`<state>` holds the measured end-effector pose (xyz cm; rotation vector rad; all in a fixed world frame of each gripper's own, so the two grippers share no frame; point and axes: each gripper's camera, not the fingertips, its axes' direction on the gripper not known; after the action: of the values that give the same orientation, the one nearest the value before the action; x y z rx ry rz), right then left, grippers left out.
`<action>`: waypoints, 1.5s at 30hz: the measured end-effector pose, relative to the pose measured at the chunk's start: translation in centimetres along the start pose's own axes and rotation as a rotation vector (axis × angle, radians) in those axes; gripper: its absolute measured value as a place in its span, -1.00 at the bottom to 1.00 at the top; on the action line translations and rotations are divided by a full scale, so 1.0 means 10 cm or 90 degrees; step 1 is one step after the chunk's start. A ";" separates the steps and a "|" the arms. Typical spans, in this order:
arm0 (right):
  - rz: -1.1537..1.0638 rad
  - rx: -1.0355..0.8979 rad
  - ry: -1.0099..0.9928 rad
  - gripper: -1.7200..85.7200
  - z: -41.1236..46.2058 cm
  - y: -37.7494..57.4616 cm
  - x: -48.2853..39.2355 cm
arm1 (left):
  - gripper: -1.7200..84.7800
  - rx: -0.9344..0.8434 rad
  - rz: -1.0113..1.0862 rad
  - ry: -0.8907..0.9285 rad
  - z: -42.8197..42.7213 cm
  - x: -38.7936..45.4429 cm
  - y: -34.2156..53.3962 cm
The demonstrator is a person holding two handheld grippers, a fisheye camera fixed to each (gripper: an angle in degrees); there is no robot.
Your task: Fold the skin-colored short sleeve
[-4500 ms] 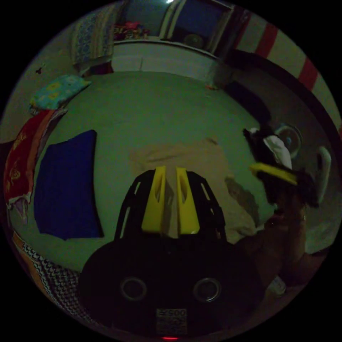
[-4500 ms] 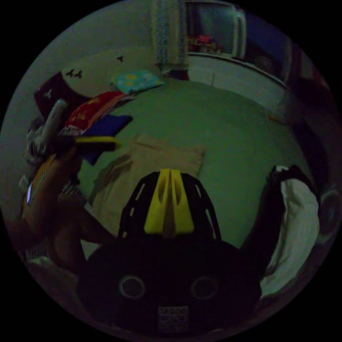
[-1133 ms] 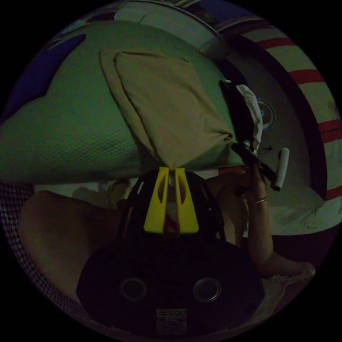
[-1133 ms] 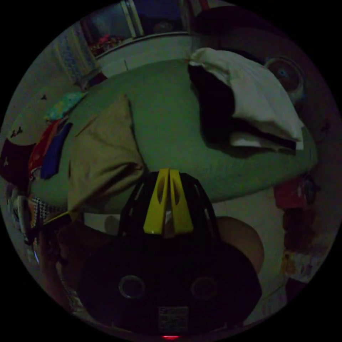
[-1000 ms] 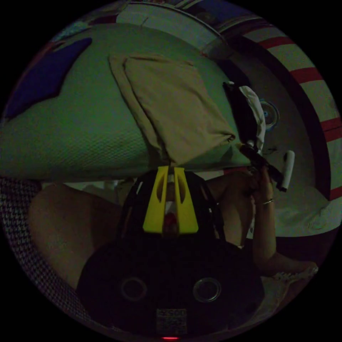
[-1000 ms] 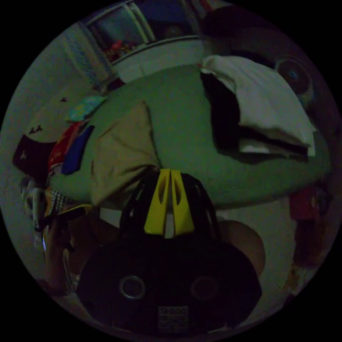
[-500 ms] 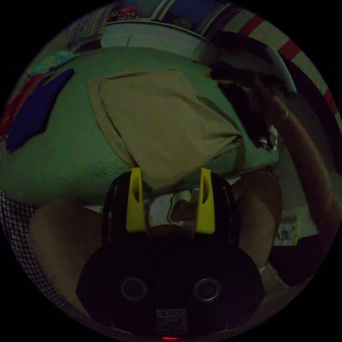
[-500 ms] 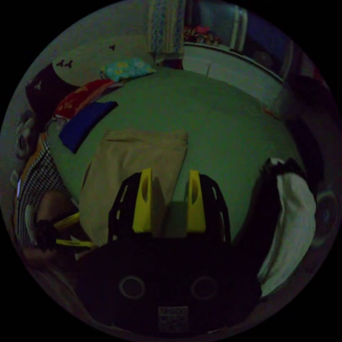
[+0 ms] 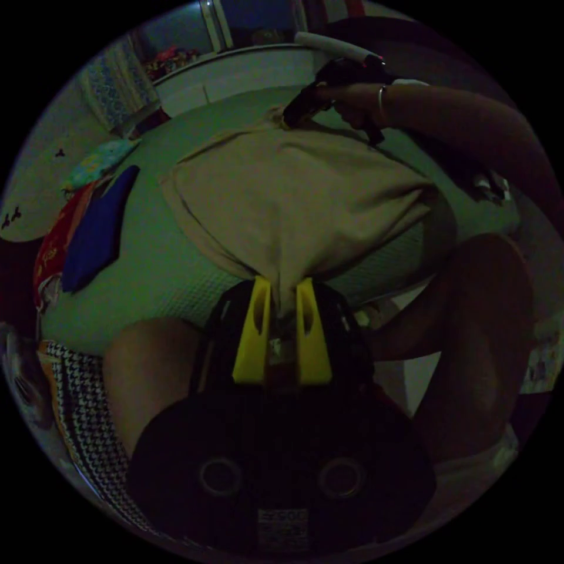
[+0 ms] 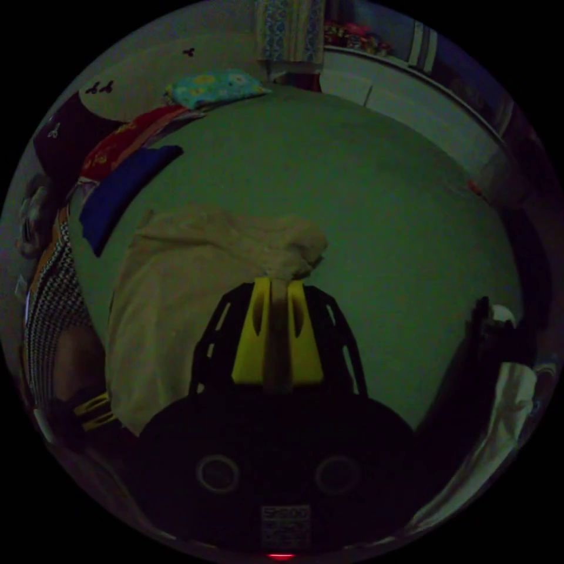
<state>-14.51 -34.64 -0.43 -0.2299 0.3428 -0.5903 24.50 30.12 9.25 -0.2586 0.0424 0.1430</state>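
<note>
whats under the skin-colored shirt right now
The skin-colored shirt lies on a green bed sheet, with its near edge hanging over the bed's side. Whatever else is beneath the cloth is covered.

The left gripper [image 9: 281, 294] is clamped on cloth at its jaw tips. The right gripper [image 10: 277, 294] pinches cloth too, its arm [image 9: 470, 126] stretched forward

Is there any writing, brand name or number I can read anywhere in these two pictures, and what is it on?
Nothing can be read.
Small pale label on the left gripper's black body: marks too dark and blurred to make out.
Similar label on the right gripper's body: also unreadable.
Red cloth at the bed's edge: yellow marks, too blurred to tell whether they are letters.
</note>
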 end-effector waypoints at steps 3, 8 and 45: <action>0.020 0.012 0.027 -0.95 -0.27 -0.04 0.06 | -0.81 -0.022 0.009 0.044 -0.01 -0.06 -0.20; 0.034 0.002 0.093 -0.95 -0.60 0.01 0.15 | -0.82 0.001 0.004 0.067 -0.02 -0.10 -0.59; 0.192 -0.045 0.105 -0.84 -1.03 2.85 -1.23 | -0.65 0.069 -0.129 0.194 1.03 -1.60 -4.68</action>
<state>-13.62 -5.65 -15.59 -0.1936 0.5482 -0.2995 15.71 -14.14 31.91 -0.1726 0.3253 -0.1018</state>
